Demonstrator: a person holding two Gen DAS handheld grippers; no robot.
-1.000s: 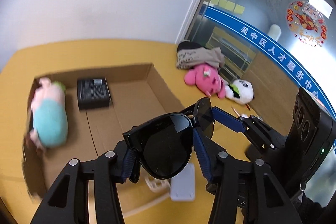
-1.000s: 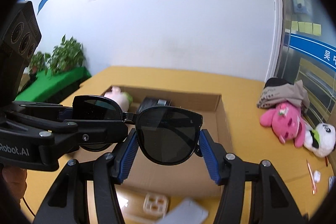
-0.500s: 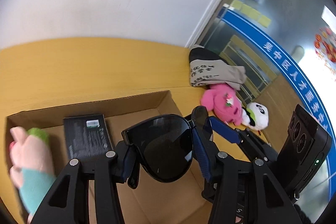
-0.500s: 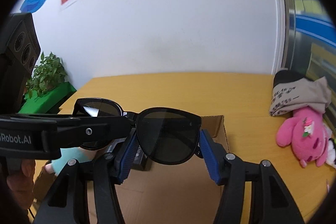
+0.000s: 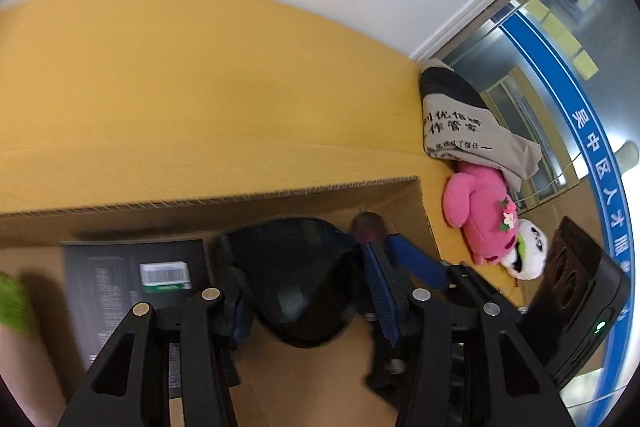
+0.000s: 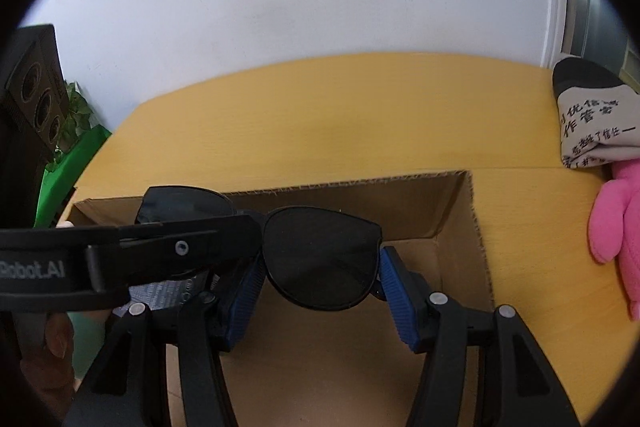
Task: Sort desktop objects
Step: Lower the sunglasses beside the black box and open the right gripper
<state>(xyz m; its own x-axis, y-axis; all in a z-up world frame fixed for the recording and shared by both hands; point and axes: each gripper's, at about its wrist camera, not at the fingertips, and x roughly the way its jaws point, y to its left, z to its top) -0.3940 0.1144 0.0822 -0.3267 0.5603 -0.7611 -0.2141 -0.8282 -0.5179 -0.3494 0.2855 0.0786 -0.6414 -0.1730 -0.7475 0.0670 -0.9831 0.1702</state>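
- Left wrist: left gripper (image 5: pixel 304 291) jaws closing, blue pads on one lens of the sunglasses (image 5: pixel 292 279), over the open cardboard box (image 5: pixel 426 223); black packet (image 5: pixel 120 291) inside.
- Right wrist: right gripper (image 6: pixel 320 287) clamps the other lens of the sunglasses (image 6: pixel 322 263) above the box (image 6: pixel 476 227); pink plush (image 6: pixel 616 227) on the table (image 6: pixel 320 115).

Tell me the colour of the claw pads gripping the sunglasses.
Blue, ribbed pads on black claws, either side of the sunglasses; clearest in the right wrist view.
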